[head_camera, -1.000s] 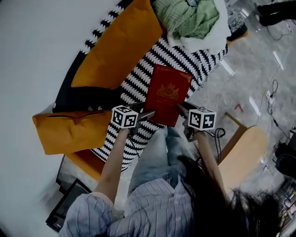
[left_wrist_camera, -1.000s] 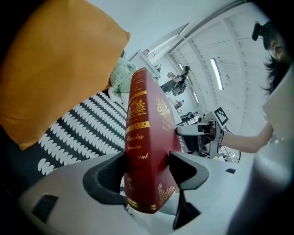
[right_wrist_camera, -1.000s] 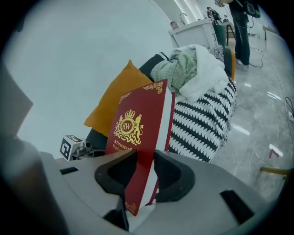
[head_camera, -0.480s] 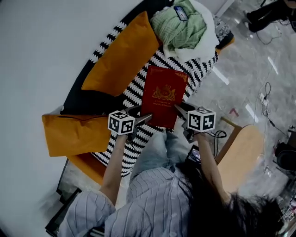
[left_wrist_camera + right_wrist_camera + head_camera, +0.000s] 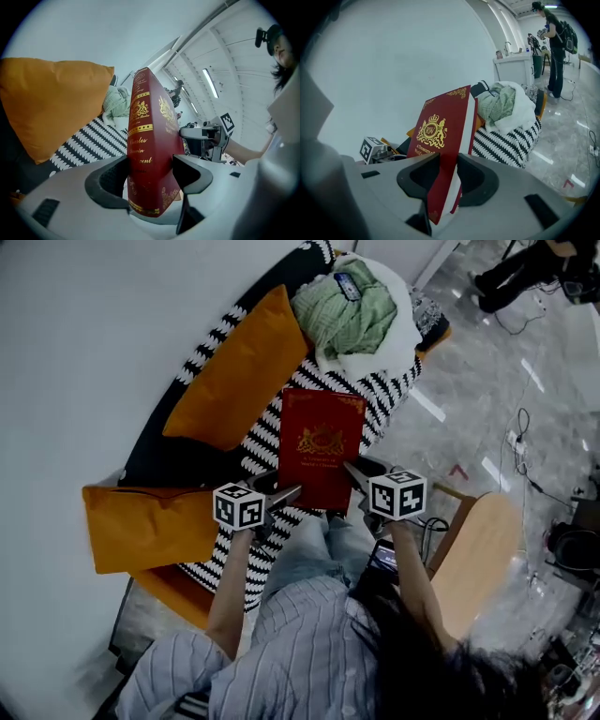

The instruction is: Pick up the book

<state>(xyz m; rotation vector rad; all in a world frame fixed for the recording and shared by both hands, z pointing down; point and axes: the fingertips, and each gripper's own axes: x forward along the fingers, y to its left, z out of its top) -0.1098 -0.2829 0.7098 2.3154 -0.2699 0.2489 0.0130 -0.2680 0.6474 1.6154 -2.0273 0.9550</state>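
1. Book [image 5: 321, 442] is in the air between the two grippers, red cover facing up to the head view. It hangs over the person's knees and the edge of the striped sofa cover [image 5: 272, 418].
2. Left gripper [image 5: 286, 493] is clamped on the spine side at the near corner. Its own view shows the gold-lettered spine wedged between both pads.
3. Right gripper [image 5: 357, 472] bites the opposite, page-edge side at the near corner, with its pads pressed on the front and back covers.
4. Now the relation that matters: the long axis runs away from the person, toward the green bundle of clothes [image 5: 347, 310]. Both grips sit at the near short end, one on either side, so nearly all the length lies ahead of the jaws, unsupported.
5. Neither hand looks nearer, so the load seems evenly shared. Any lift from here calls for both hands to rise together, or the far end may dip or twist.
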